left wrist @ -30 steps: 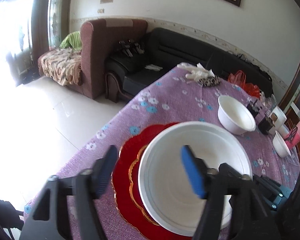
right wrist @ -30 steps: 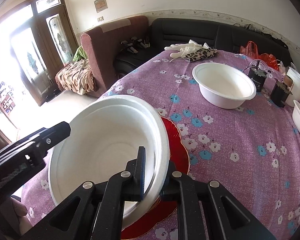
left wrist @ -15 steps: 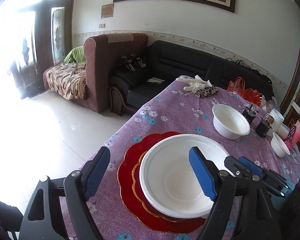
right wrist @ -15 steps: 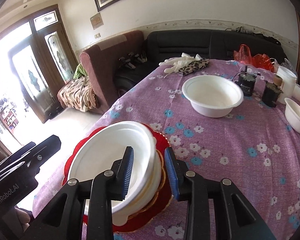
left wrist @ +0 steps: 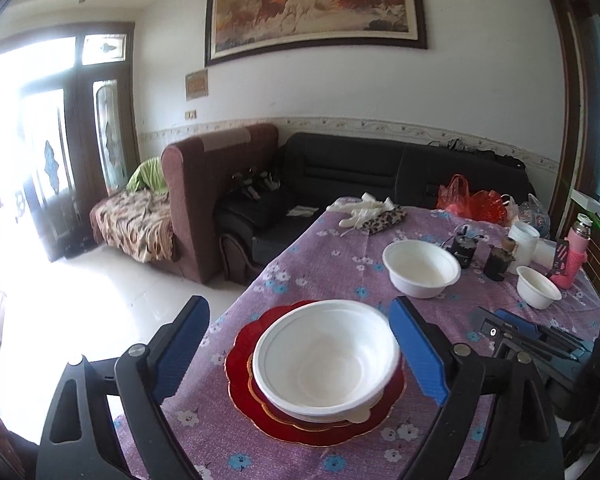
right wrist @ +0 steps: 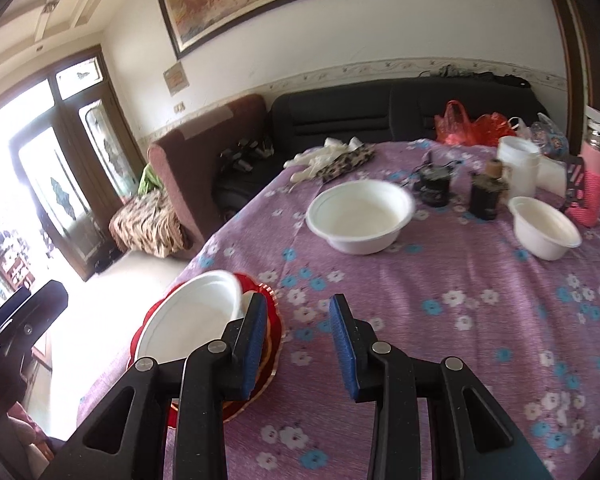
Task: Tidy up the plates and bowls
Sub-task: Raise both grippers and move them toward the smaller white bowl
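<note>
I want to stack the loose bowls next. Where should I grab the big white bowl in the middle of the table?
Grip the big bowl by its near rim, coming from above with one finger inside and one outside. It stands upright and open, and its thin flared lip overhangs the wall; the body looks too wide to span.

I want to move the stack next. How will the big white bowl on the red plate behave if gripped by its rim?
The big white bowl looks like thin foam, so probably very light and its rim may flex or dent. It sits loose on the red plate, so a push would likely slide it.
</note>
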Motion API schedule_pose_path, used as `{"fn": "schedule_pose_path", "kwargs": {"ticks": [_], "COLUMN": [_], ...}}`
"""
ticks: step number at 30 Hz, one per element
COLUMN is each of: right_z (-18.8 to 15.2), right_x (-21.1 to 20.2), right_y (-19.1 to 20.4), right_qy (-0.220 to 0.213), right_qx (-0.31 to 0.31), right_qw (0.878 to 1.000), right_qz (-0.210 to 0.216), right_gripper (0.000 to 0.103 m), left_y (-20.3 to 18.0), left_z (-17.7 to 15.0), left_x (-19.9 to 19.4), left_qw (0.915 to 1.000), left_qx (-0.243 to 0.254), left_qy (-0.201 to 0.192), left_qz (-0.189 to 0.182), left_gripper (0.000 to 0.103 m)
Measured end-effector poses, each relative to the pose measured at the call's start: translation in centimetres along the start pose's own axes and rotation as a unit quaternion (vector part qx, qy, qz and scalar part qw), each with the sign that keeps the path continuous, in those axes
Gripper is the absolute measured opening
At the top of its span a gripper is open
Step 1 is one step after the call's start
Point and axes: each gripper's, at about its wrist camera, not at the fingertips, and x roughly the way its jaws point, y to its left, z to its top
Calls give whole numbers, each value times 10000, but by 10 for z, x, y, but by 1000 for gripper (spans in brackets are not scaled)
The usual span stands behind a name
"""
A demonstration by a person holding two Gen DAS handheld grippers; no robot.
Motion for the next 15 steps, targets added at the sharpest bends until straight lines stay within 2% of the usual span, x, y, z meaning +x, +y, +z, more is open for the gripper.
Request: {"fn": "schedule_pose_path", "kwargs": {"ticks": [9, 13, 15], "right_z": [14, 29, 39], "right_x": [-69, -106, -126], "right_y": [-39, -56, -63], "right_qy": [-573, -880, -1063], "right_qx": [312, 324, 329], "right_qw": [9978, 9953, 9931], "right_qz": [-86, -263, -370], "right_gripper": [43, 43, 47], "left_y": [-37, -48, -53], "left_z": [7, 12, 15], "left_x": [-53, -70, -79], "left_qw": [9974, 9958, 9947], "left_qx": [426, 495, 516], "left_qy": [-574, -748, -850], "left_qz": [-79, -197, -258], "left_gripper": [96, 97, 98]}}
